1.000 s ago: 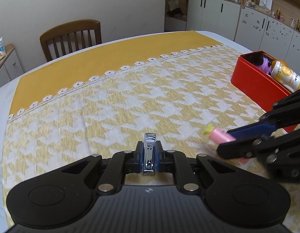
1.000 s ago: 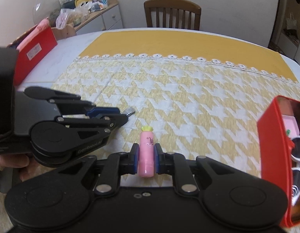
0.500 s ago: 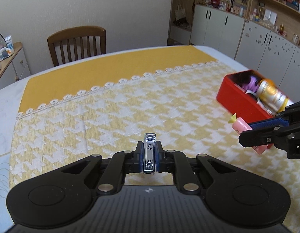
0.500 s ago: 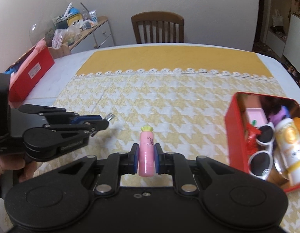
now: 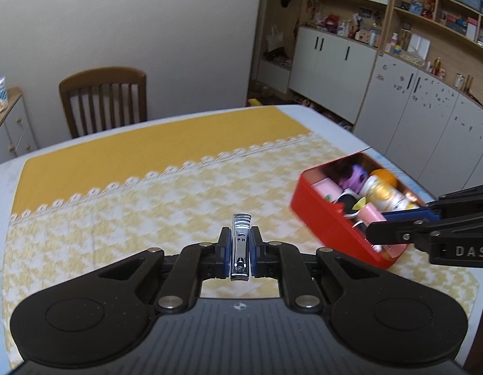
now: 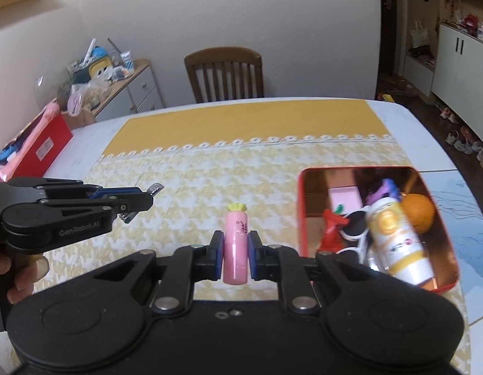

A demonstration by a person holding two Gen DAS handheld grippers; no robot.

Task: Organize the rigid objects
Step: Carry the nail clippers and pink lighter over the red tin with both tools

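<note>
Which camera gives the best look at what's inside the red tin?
The right wrist view. It looks down into the red tin, showing the yellow-and-white bottle, orange and white sunglasses clearly. The left wrist view sees the tin from its side, blurred, with the right gripper covering part of it.

nail clipper [image 5: 240, 247]: polished metal | red tin [image 6: 305, 215]: glossy, reflective inside | tablecloth [image 6: 241, 168]: woven cloth | chair [image 6: 224, 75]: wood

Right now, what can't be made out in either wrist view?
- Red tin, right wrist: near corner hidden behind right gripper.
- Pink tube, left wrist: lower part covered by gripper fingers.
- Nail clipper, right wrist: only the tip shows past left gripper.
</note>
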